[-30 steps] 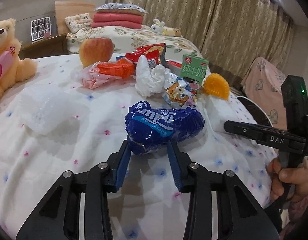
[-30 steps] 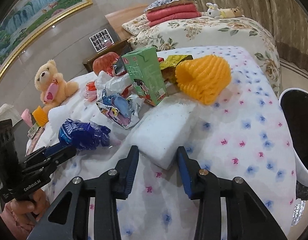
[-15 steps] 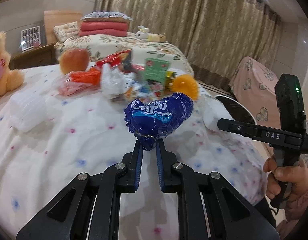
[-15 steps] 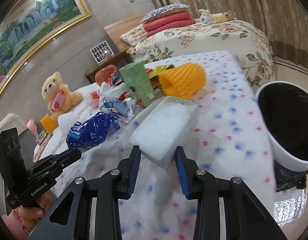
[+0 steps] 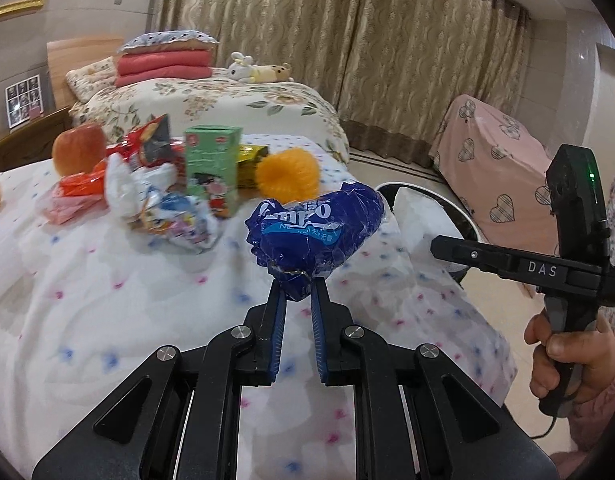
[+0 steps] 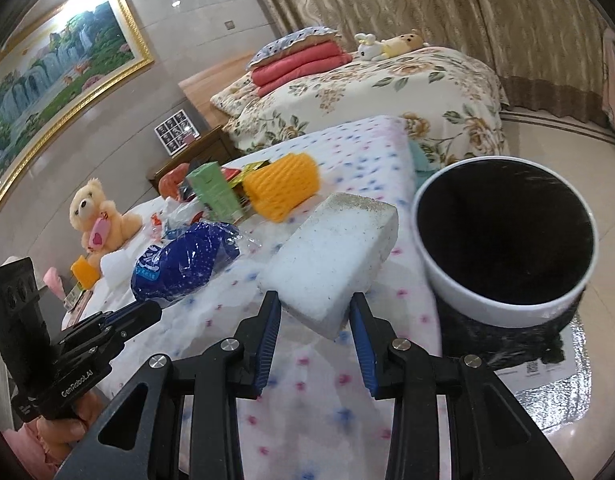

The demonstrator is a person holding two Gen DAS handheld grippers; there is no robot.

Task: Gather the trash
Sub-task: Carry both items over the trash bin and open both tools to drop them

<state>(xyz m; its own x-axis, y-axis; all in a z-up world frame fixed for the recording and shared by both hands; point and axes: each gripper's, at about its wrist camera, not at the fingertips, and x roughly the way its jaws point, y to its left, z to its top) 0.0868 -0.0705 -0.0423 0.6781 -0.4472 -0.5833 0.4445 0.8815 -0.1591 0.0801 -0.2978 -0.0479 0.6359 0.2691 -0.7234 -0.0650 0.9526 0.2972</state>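
Trash is in both of your grippers right now. Your left gripper (image 5: pixel 298 295) is clamped on the crimped end of a blue tissue pack (image 5: pixel 315 234), and the pack stands clear above the white spotted bedspread (image 5: pixel 107 300), its printed side facing the left wrist camera. In the right wrist view the same pack (image 6: pixel 187 264) shows at the tip of your left gripper (image 6: pixel 157 310), low on the left.

Your right gripper (image 6: pixel 314 314) has its pads pressed on the near end of a white foam block (image 6: pixel 331 264), which is lifted off the bedspread (image 6: pixel 327 400) and tilts up and away from you. Just to the right of the block sits a round bin with a white rim (image 6: pixel 467 300) and a dark lining; the block's far corner is near that rim, but is not over the opening.

More litter lies on the bed behind what you hold (all of it bunched together): a green drink carton (image 5: pixel 213 168) standing upright, an orange foam net (image 5: pixel 287 174) beside it on the right, crumpled white and printed wrappers (image 5: pixel 175 224) in front, red snack bags (image 5: pixel 145 148) and an apple (image 5: pixel 78 148) at the back left. A teddy bear (image 6: pixel 97 216) sits at the far end of the bed. Your hand (image 5: pixel 563 364) wraps the right gripper's handle at the edge of the left wrist view.
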